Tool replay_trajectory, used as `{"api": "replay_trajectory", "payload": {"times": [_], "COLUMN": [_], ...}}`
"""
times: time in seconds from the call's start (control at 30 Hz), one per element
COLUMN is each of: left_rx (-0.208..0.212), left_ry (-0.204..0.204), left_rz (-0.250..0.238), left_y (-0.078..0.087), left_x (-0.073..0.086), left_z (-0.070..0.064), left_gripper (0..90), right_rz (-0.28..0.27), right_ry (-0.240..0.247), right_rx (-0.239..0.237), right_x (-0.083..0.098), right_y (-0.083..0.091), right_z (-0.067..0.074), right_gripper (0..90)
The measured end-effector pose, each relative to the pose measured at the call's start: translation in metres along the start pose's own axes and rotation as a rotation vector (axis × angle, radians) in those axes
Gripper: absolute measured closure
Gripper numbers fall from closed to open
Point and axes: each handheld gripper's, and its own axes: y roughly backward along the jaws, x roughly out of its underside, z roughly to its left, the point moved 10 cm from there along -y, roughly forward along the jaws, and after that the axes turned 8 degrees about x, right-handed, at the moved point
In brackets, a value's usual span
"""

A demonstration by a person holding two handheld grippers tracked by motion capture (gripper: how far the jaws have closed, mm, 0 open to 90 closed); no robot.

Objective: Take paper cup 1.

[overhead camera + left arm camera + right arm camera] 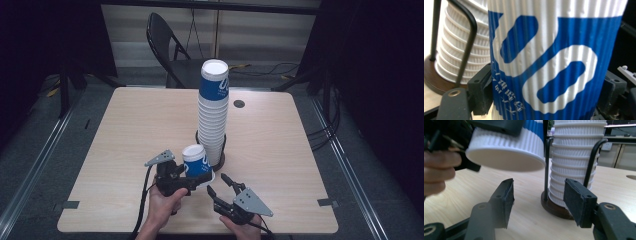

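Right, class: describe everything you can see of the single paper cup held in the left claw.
The single paper cup is ribbed paper, white with a blue band bearing large white rounded shapes and small white print. It is upside down, its open white rim facing the table and tilted, raised just off the wood in the right gripper view. The left claw grips it across its sides. It sits close beside the tall cup stack in its black wire holder.

Cup cropped, holder base part-hidden

Left gripper view – cup (554, 60) top and bottom cut by frame; small print blurred. Right gripper view – stack (574, 162) top cropped, holder base (554, 208) partly behind jaw.
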Motion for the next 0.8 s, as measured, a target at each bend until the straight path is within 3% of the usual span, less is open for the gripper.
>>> {"api": "replay_trajectory", "payload": {"times": [0.23, 0.63, 0.8], "left_rx": [0.013, -0.008, 0.017], "left_ry": [0.103, 0.144, 0.143], "left_rz": [-0.019, -0.036, -0.044], "left_y": [-0.003, -0.003, -0.003], "left_x": [0.008, 0.016, 0.017], "left_z": [0.008, -0.002, -0.011], "left_gripper": [19.1, 19.1, 19.2], "right_rz": [-0.053, -0.131, -0.176], "right_ry": [0.023, 0.031, 0.040], "right_rx": [0.004, 0.007, 0.014], "right_x": [-0.006, -0.016, -0.022], "right_y": [0.001, -0.001, -0.005], "right_z": [0.004, 0.011, 0.011], "right_gripper": [46.0, 54.5, 56.6]}}
